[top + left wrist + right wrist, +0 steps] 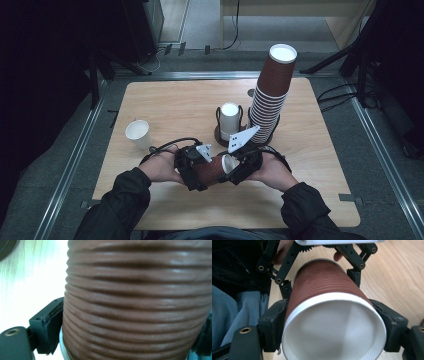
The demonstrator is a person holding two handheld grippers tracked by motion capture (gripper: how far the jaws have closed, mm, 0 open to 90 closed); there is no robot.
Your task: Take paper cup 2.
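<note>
A brown ribbed paper cup with a white inside lies on its side above the table's near edge, between both grippers. My left gripper is shut on its base end. In the left gripper view the ribbed wall sits close up, with one pad against it. My right gripper is shut on the cup near its white rim. In the right gripper view both black jaws flank the open mouth. Beyond them the left gripper clamps the far end.
A tall leaning stack of brown cups stands in a black holder at the back right. Next to it is a white cup in a holder. A lone white cup stands at the left of the wooden table.
</note>
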